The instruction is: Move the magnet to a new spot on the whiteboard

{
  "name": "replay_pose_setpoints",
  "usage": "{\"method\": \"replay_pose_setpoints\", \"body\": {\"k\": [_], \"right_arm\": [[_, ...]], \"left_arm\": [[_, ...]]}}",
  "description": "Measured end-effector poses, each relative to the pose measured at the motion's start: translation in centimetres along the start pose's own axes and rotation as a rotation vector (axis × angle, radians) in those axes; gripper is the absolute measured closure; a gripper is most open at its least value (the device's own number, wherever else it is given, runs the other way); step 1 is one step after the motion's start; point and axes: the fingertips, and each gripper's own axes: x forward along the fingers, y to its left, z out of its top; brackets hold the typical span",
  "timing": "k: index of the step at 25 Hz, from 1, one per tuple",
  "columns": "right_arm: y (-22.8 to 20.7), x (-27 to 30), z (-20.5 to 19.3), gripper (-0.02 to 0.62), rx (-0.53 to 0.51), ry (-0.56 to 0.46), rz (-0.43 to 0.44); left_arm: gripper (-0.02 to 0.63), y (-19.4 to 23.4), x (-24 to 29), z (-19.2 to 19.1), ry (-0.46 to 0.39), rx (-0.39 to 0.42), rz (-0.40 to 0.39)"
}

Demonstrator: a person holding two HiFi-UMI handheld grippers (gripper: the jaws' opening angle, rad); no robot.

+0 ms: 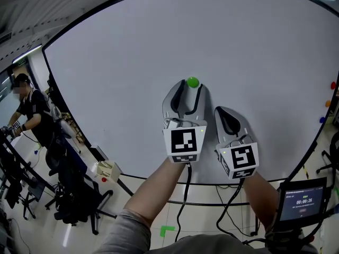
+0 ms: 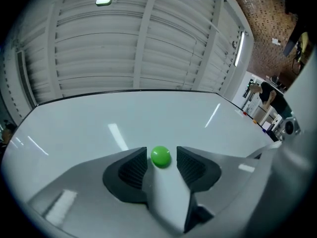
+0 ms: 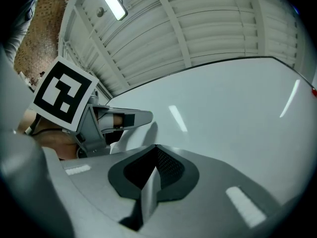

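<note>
A small green round magnet point(image 1: 193, 82) sits on the big whiteboard point(image 1: 132, 52), near its middle. My left gripper point(image 1: 187, 87) is at the board with the magnet between its fingertips. In the left gripper view the magnet point(image 2: 161, 156) lies in the gap of the left gripper point(image 2: 161, 151); its dark ribbed pads stand apart, with a slit of board showing on the right side. Just right of it and lower, my right gripper point(image 1: 221, 111) points at the board with nothing in it. In the right gripper view the right gripper point(image 3: 155, 148) has its pads meeting, and the left gripper point(image 3: 130, 118) shows beside it.
Red point(image 1: 332, 85), orange point(image 1: 327, 103) and blue point(image 1: 322, 119) magnets cling to the board's right edge. A person point(image 1: 29, 110) works at desks far left. A small screen point(image 1: 304, 199) stands lower right. A box point(image 1: 108, 169) rests by the board's lower left frame.
</note>
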Motion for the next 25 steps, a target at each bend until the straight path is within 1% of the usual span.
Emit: {"method": "replay_pose_setpoints", "body": {"k": [3, 6, 12, 16, 21, 25], "right_arm": [[-0.1, 0.0, 0.0, 0.589, 0.000, 0.003, -0.002], [-0.2, -0.1, -0.1, 0.589, 0.000, 0.001, -0.004], [-0.7, -0.1, -0.4, 0.589, 0.003, 0.010, -0.017], [-1.0, -0.2, -0.5, 0.589, 0.003, 0.014, -0.027], [-1.3, -0.1, -0.6, 0.589, 0.005, 0.025, -0.040], [-2.0, -0.5, -1.1, 0.589, 0.005, 0.041, -0.057]], "left_arm": [[0.422, 0.1, 0.7, 0.4, -0.002, 0.004, 0.007], [0.472, 0.7, 0.9, 0.1, 0.001, 0.010, 0.038], [0.486, 1.0, 1.0, -0.3, 0.007, -0.009, 0.041], [0.486, 0.9, 1.2, -0.4, 0.012, -0.035, 0.029], [0.486, -0.7, 0.6, 1.4, -0.045, 0.009, -0.012], [0.486, -2.2, 0.9, 0.7, -0.026, -0.016, -0.044]]}}
